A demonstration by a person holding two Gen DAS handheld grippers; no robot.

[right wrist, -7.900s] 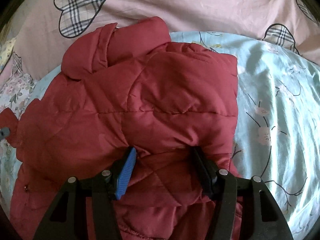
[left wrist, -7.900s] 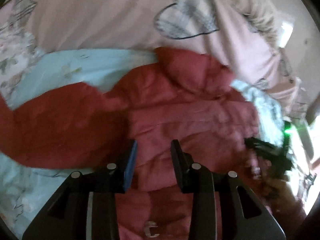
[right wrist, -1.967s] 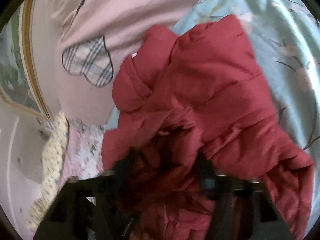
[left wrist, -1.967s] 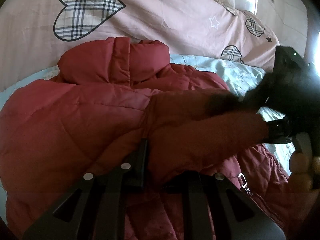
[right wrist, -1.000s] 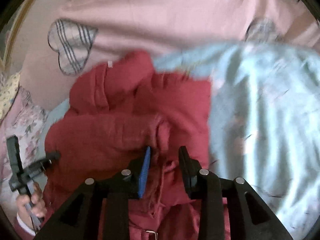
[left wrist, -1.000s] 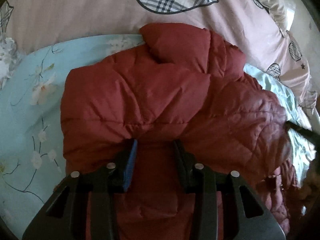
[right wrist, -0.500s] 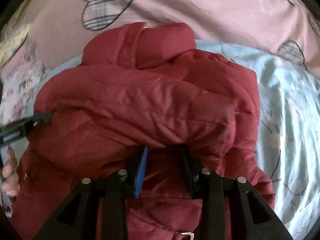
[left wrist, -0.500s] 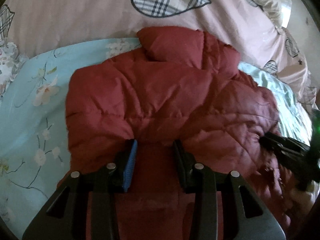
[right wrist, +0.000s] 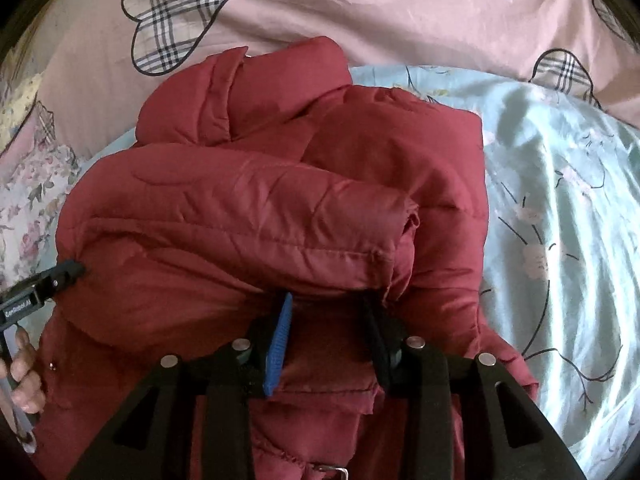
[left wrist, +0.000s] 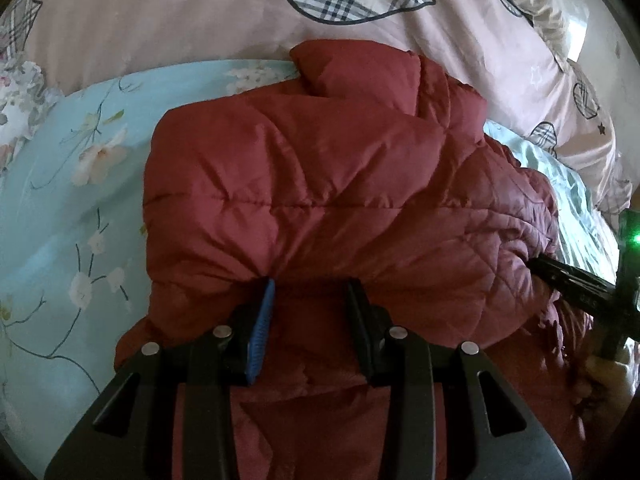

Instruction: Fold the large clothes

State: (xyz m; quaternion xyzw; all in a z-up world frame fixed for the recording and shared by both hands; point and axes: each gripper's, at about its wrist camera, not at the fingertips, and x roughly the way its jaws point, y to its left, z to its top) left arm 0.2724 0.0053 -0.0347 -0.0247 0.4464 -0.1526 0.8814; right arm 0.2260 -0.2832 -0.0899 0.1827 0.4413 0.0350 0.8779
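Observation:
A dark red quilted puffer jacket (left wrist: 320, 184) lies bunched on a light blue floral sheet (left wrist: 60, 200), its collar toward the pink duvet. It also shows in the right wrist view (right wrist: 256, 216), with a sleeve folded across its body. My left gripper (left wrist: 310, 292) has its fingers parted, with the fingertips tucked under a jacket fold; red fabric fills the gap. My right gripper (right wrist: 328, 304) stands the same way under the folded sleeve. Each gripper shows at the other view's edge, the right one (left wrist: 576, 284) and the left one (right wrist: 44, 280).
A pink duvet (right wrist: 360, 4) with plaid hearts lies along the far side. A floral pillow (right wrist: 28, 192) sits at the left of the right wrist view. A hand (right wrist: 22, 364) holds the left gripper's handle.
The sleeve has been brought across the jacket body and laid down. Both grippers settled at the near edge of the folds, with little motion in the last half second.

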